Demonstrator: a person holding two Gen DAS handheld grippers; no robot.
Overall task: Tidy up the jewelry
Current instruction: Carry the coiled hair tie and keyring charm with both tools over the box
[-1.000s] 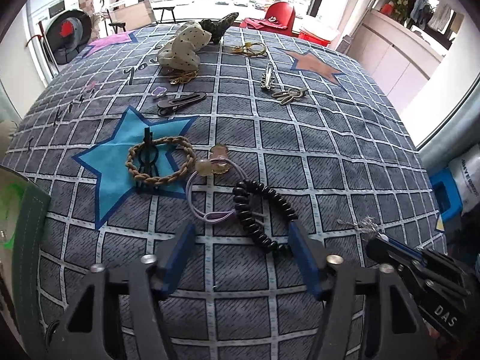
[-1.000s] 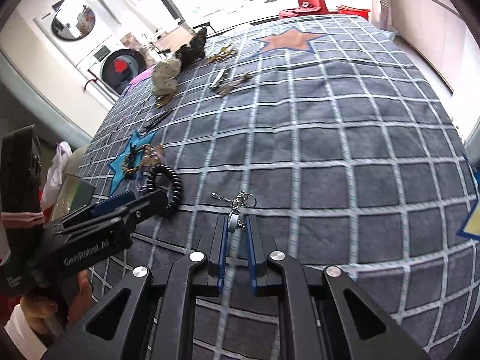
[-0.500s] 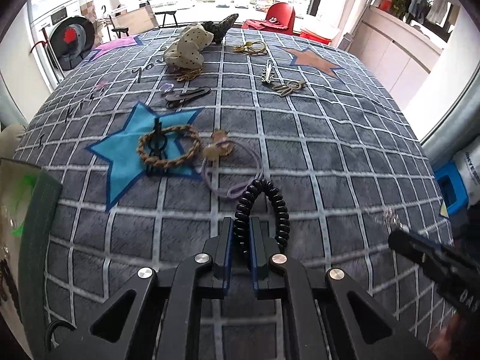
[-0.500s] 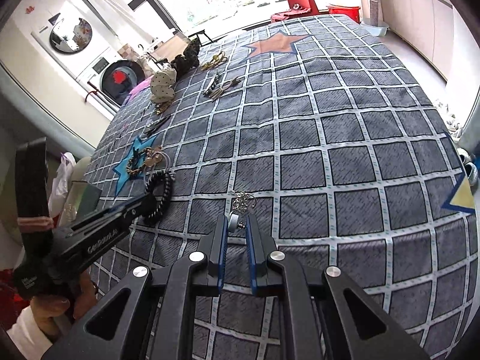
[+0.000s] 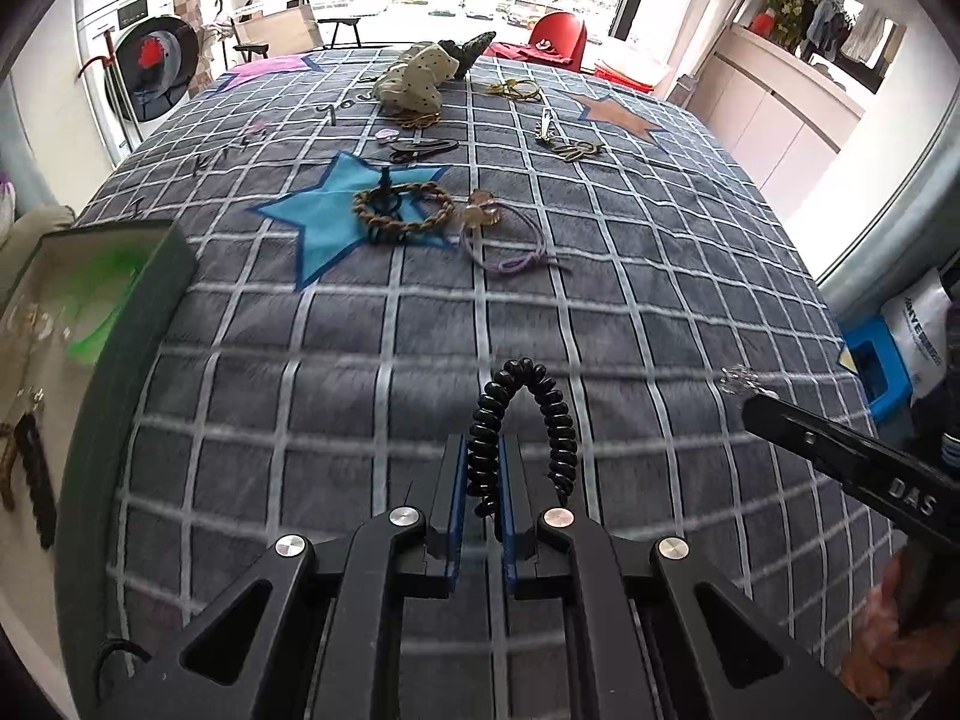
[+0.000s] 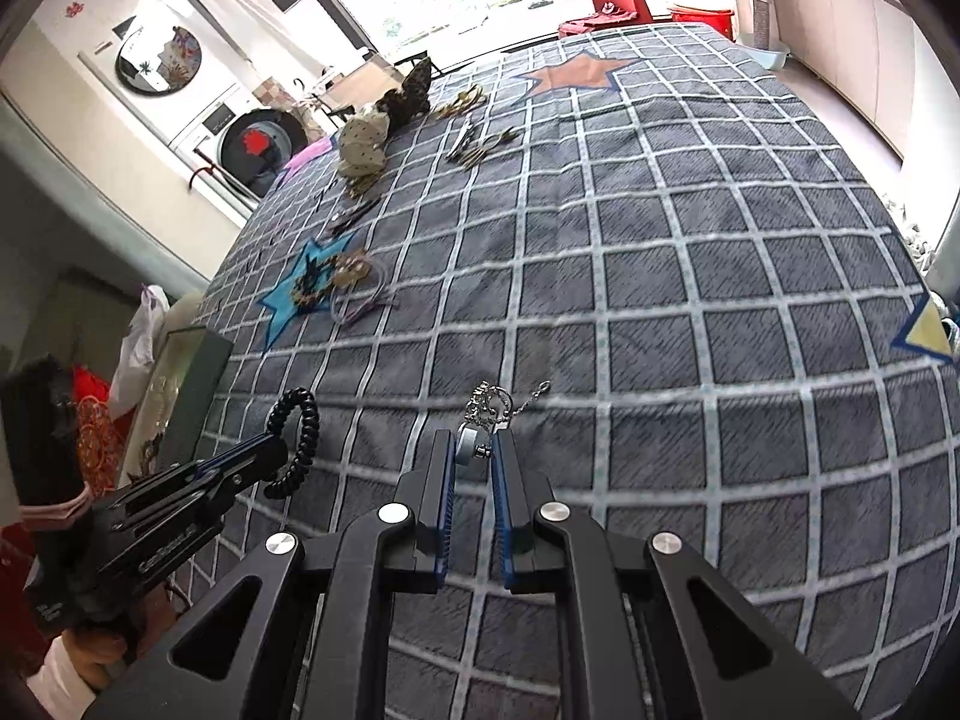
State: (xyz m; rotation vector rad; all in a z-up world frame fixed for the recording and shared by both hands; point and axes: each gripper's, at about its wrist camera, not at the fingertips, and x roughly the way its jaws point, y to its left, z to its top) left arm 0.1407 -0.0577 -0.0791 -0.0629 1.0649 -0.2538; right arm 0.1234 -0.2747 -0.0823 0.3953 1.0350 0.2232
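The black coiled hair tie [image 5: 521,426] was held between the fingers of the left gripper [image 5: 482,468], which was closed on one side of the loop; the rest of the coil arched free above the bed [image 5: 660,312], near its near edge. The silver chain piece [image 6: 489,414] was pinched in the right gripper [image 6: 474,462], with the jaws drawn narrow around a small round part and the chain left dangling just over the bedspread.

The step in hand was judged to be transfer of both held pieces to the dark-rimmed jewelry box [image 5: 129,324], seen at the left edge of the bed. For a clean transfer, each grip would best be kept firm until the piece was over the box interior, and release made low, so that the springy coil would not bounce out and the fine chain would not snag on the rim. One gripper at a time was advised, since both were close together near the same edge.

Further up the bed, well apart from the grippers, a braided bracelet [image 5: 403,213] was laid on the blue star [image 5: 318,216], with a lilac hair elastic [image 5: 510,240] just beside it. Dark hair clips [image 5: 423,149], a polka-dot scrunchie [image 5: 414,84] and gold-toned pieces [image 5: 516,89] were spread toward the far edge. Nothing was seen lying between the grippers and the box.
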